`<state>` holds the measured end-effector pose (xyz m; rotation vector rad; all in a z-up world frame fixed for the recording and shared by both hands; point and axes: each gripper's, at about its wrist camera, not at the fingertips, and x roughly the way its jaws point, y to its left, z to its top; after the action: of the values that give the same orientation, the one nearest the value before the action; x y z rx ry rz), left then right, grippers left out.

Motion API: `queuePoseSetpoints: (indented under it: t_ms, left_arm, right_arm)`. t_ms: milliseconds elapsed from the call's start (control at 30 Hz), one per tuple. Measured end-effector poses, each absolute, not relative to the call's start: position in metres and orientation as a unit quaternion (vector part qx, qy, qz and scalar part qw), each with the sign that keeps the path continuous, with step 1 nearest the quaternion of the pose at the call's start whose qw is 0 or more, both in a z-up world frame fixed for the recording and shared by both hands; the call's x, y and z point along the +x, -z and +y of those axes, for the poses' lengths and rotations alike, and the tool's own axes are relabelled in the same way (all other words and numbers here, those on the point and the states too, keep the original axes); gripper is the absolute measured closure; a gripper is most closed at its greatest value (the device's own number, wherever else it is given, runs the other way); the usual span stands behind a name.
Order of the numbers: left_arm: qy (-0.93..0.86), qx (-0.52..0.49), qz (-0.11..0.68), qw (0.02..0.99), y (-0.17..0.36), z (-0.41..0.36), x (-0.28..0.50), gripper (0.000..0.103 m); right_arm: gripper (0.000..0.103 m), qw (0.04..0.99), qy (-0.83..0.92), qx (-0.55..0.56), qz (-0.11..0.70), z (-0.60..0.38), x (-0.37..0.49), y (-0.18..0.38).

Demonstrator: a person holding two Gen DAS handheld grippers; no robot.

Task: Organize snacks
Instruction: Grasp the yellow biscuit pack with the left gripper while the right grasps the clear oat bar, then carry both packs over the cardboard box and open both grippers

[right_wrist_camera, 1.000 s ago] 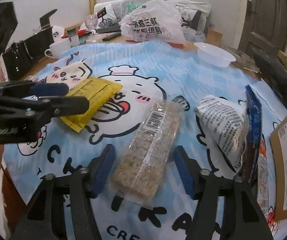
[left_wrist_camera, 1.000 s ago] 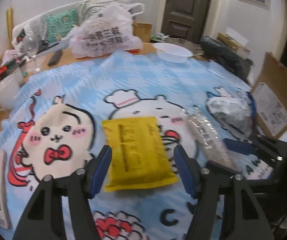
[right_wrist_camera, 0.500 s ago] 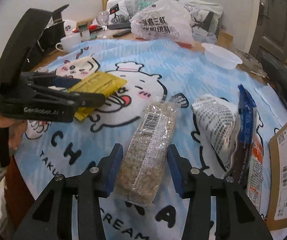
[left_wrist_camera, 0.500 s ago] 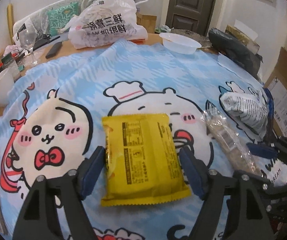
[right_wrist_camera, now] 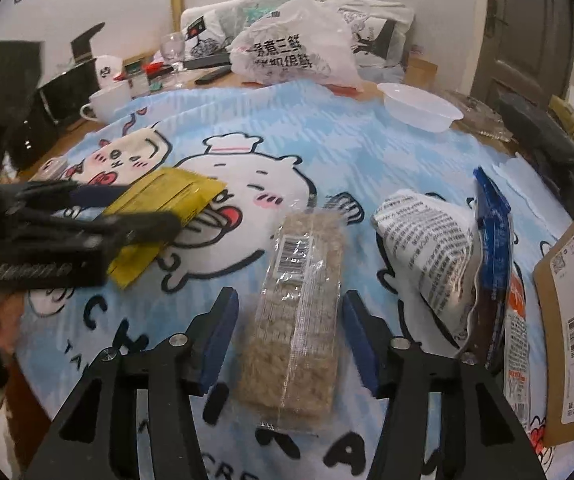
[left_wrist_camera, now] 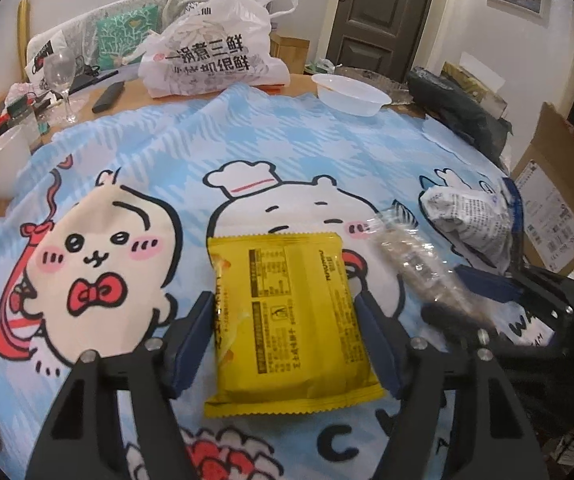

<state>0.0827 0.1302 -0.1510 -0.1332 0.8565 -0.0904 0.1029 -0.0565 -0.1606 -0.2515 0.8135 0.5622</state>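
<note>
— Blue cartoon cloth (left_wrist_camera: 287,140) covers the table. Where is the yellow packet (left_wrist_camera: 291,320)?
— Between the left gripper (left_wrist_camera: 283,344) fingers. Its jaws are closing and touch the packet's sides.
— And the right gripper (right_wrist_camera: 287,340)?
— Its jaws sit partly open around the clear grain bar (right_wrist_camera: 299,320), a small gap on each side. Both snacks lie on the cloth.

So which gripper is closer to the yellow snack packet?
Left. The left gripper has the flat yellow foil packet between its closing fingers; the right gripper straddles the clear-wrapped oat bar beside it.
</note>
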Motion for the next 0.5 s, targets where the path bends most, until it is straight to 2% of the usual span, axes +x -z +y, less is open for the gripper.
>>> queuePoseSetpoints:
  t_ms: [33,233,500]
  left_arm:
    - [0.043,-0.066,0.412,0.908,0.149,0.131,0.08,0.036]
    - [0.032,-0.075,0.401,0.912,0.141,0.141,0.065,0.036]
    - [0.031,-0.069,0.353,0.933,0.091,0.139,0.041,0.036]
  right_arm:
    - [0.067,0.874,-0.267,-0.12,0.388,-0.055,0.103,0.16]
    - [0.067,0.873,-0.277,-0.133,0.378,-0.051,0.098,0.156]
    - [0.067,0.883,-0.319,-0.116,0.323,-0.06,0.074,0.105]
